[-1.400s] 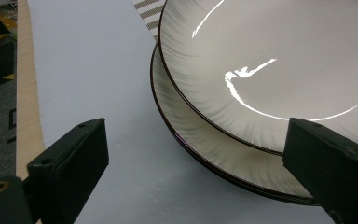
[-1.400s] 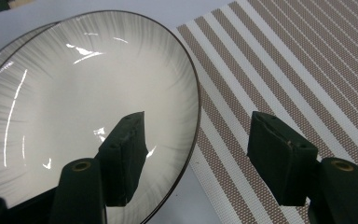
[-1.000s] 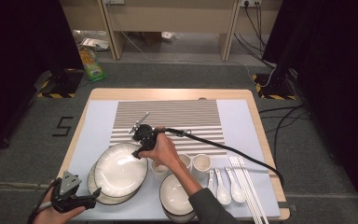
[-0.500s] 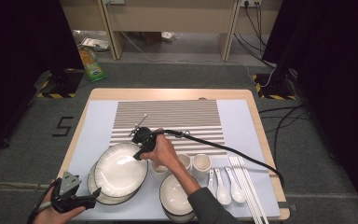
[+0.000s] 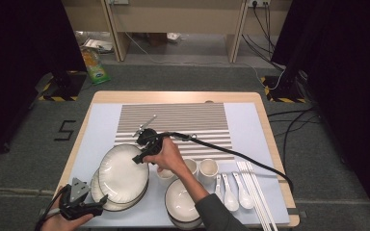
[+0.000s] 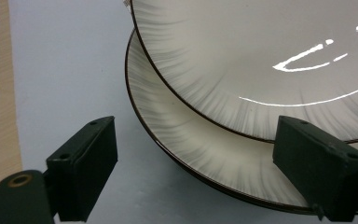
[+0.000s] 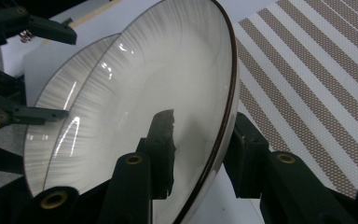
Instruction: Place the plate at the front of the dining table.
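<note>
Right claw (image 7: 200,154) clamped on top plate's (image 5: 123,172) far rim; plate has tilted up off the lower plate (image 6: 191,144) since a second ago. Lift underway. Left claw (image 5: 94,204) jaws apart, near-left on table (image 5: 183,97).

Cream plate (image 5: 123,173) with brown rim; tan-striped mat (image 5: 183,122).

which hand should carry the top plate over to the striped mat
Right. The right tool already clamps the rim of the tilted white dark-rimmed top plate; the left tool hangs open beside the lower plate.
</note>
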The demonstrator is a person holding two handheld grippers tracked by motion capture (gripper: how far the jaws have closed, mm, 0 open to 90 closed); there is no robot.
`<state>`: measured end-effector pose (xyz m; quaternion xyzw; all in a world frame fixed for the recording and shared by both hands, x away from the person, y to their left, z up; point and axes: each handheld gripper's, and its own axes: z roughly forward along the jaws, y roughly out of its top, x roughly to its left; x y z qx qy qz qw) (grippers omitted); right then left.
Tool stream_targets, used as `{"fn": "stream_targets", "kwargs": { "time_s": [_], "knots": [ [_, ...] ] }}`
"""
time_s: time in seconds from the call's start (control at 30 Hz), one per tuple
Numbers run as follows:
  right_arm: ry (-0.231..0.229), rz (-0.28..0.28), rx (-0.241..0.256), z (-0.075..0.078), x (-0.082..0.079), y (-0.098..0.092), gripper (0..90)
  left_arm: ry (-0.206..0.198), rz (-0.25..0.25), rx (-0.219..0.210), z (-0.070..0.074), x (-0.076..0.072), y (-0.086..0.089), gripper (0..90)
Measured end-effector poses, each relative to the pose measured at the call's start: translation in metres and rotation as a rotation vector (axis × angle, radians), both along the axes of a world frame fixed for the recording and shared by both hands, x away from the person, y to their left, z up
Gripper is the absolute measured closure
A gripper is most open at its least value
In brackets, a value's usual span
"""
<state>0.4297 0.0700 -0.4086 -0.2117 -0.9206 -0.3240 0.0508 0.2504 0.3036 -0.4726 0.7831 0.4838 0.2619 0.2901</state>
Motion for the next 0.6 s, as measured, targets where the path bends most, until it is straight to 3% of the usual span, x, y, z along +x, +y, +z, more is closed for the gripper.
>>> {"fn": "stream_targets", "kwargs": {
  "time_s": [0.27,0.43,0.6],
  "knots": [
    [0.036,-0.021,0.021,-0.0045,0.0012,0.0012,64.5,-0.003,0.011,-0.013,-0.0015,0.0012,0.0009,10.6],
    [0.058,-0.045,0.041,-0.0076,0.0009,0.0001,67.5,0.002,0.008,-0.001,-0.0009,0.0009,0.0002,10.4],
    [0.068,-0.059,0.115,-0.0032,-0.0023,-0.0032,73.9,0.003,0.016,0.003,-0.0028,0.0018,0.0008,10.4]
  ]
}}
